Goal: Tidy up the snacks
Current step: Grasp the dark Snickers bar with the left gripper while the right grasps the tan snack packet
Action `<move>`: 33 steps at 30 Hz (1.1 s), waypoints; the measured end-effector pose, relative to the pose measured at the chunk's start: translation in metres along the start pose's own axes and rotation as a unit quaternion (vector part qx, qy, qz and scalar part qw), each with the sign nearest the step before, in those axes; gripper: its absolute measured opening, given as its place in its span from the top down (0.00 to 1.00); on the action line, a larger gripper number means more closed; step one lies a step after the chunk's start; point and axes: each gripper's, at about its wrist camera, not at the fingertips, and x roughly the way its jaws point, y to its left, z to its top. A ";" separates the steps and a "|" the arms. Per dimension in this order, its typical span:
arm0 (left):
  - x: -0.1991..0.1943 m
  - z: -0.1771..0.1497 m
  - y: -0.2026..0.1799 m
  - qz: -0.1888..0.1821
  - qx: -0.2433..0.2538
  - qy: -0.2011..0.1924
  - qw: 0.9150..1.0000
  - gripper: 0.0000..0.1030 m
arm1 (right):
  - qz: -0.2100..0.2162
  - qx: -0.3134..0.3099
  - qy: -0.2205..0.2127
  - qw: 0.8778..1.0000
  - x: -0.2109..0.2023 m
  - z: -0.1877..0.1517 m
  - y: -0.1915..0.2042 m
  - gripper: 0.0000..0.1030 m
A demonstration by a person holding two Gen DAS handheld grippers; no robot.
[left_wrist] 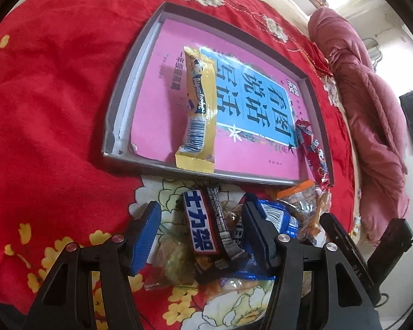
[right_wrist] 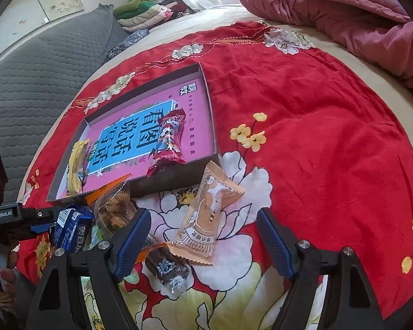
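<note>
Blue pads show on the left gripper (left_wrist: 202,236), whose jaws are spread apart over a heap of snacks (left_wrist: 234,220) on the red flowered cloth (left_wrist: 55,96). Between the jaws lies a dark bar (left_wrist: 199,224) with big white letters on blue, and the pads do not press on it. Beside it is a blue packet (left_wrist: 278,217), touching the right pad, and a clear bag with an orange top (left_wrist: 297,195) lies just behind.

Past the heap sits a flat gray box (left_wrist: 129,88) with a pink and blue book (left_wrist: 234,88) inside it. On the book lies a long yellow packet (left_wrist: 199,107), its end poking over the near wall. A red packet (left_wrist: 314,151) leans at the box's right side (its tip hangs over the edge).

From the other camera, the right gripper (right_wrist: 203,242) is also spread wide, holding nothing. Between its jaws, on the cloth, lie an orange packet with a drawn figure (right_wrist: 210,214) and a dark round snack in clear wrap (right_wrist: 166,266). The pads do not touch the orange packet. The dark snack lies just beside the left pad, and I cannot tell if they touch.

A pink quilt (right_wrist: 330,8) is bunched up at the far end of the bed (right_wrist: 234,13), and a gray quilted cover (right_wrist: 41,68) lies off to the left.
</note>
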 end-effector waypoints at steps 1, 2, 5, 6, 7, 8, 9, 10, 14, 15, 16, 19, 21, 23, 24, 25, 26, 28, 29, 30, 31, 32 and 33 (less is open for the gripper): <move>0.002 0.001 0.000 0.000 0.000 0.002 1.000 0.39 | 0.000 0.000 0.002 1.000 0.002 0.000 0.001 0.28; 0.003 0.001 0.000 -0.002 -0.002 0.004 1.000 0.39 | 0.002 0.000 0.005 1.000 0.004 0.000 0.001 0.30; 0.007 0.003 0.002 -0.007 -0.008 0.005 1.000 0.41 | 0.001 -0.004 0.011 1.000 0.010 -0.001 0.003 0.37; 0.008 0.003 0.001 -0.008 -0.008 0.006 1.000 0.41 | 0.000 -0.005 0.011 1.000 0.011 -0.002 0.003 0.38; 0.009 0.003 0.001 -0.008 -0.008 0.006 1.000 0.41 | 0.001 -0.006 0.011 1.000 0.012 -0.002 0.004 0.40; 0.009 0.003 0.001 -0.009 -0.008 0.006 1.000 0.41 | 0.003 -0.006 0.012 1.000 0.013 -0.002 0.004 0.43; 0.010 0.004 0.001 -0.010 -0.010 0.006 1.000 0.41 | 0.004 -0.005 0.012 1.000 0.014 -0.002 0.004 0.44; 0.010 0.004 0.002 -0.011 -0.011 0.007 1.000 0.41 | 0.004 -0.004 0.012 1.000 0.015 -0.002 0.004 0.48; 0.011 0.004 0.004 -0.014 -0.018 0.007 1.000 0.42 | 0.004 -0.012 0.011 1.000 0.020 -0.001 0.006 0.62; 0.011 0.005 0.005 -0.015 -0.021 0.008 1.000 0.42 | 0.006 -0.016 0.012 1.000 0.021 -0.001 0.008 0.64; 0.012 0.004 0.006 -0.016 -0.025 0.008 1.000 0.42 | 0.007 -0.020 0.013 1.000 0.022 -0.001 0.009 0.69; 0.012 0.004 0.004 -0.015 -0.025 0.009 1.000 0.42 | 0.014 -0.028 0.013 0.999 0.023 -0.001 0.012 0.75; 0.013 0.004 0.005 -0.015 -0.026 0.012 0.999 0.42 | 0.018 -0.028 0.011 0.999 0.022 -0.001 0.012 0.75; 0.015 0.004 0.005 -0.023 -0.033 0.020 0.999 0.47 | 0.022 -0.026 0.011 0.999 0.022 -0.001 0.011 0.76; 0.018 0.004 0.005 -0.031 -0.037 0.027 0.998 0.49 | 0.023 -0.024 0.011 0.999 0.022 -0.001 0.010 0.76; 0.019 0.004 0.005 -0.033 -0.041 0.029 0.998 0.49 | 0.023 -0.023 0.011 0.999 0.022 -0.001 0.010 0.76; 0.020 0.005 0.005 -0.033 -0.044 0.029 0.998 0.49 | 0.024 -0.023 0.011 0.999 0.023 0.000 0.010 0.76; 0.021 0.005 0.008 -0.037 -0.055 0.030 0.997 0.51 | 0.024 -0.023 0.010 0.999 0.022 -0.001 0.009 0.76; 0.021 0.005 0.010 -0.039 -0.058 0.030 0.997 0.54 | 0.024 -0.024 0.010 0.999 0.023 0.000 0.010 0.76; 0.021 0.005 0.012 -0.043 -0.064 0.030 0.997 0.56 | 0.024 -0.023 0.010 0.999 0.022 -0.001 0.009 0.76; 0.020 0.005 0.014 -0.047 -0.070 0.029 0.996 0.64 | 0.025 -0.022 0.010 0.999 0.022 -0.001 0.009 0.76; 0.020 0.005 0.017 -0.055 -0.077 0.028 0.995 0.65 | 0.025 -0.021 0.009 0.999 0.022 0.000 0.009 0.76; 0.019 0.005 0.020 -0.064 -0.086 0.030 0.994 0.66 | 0.025 -0.021 0.009 0.999 0.022 0.000 0.009 0.76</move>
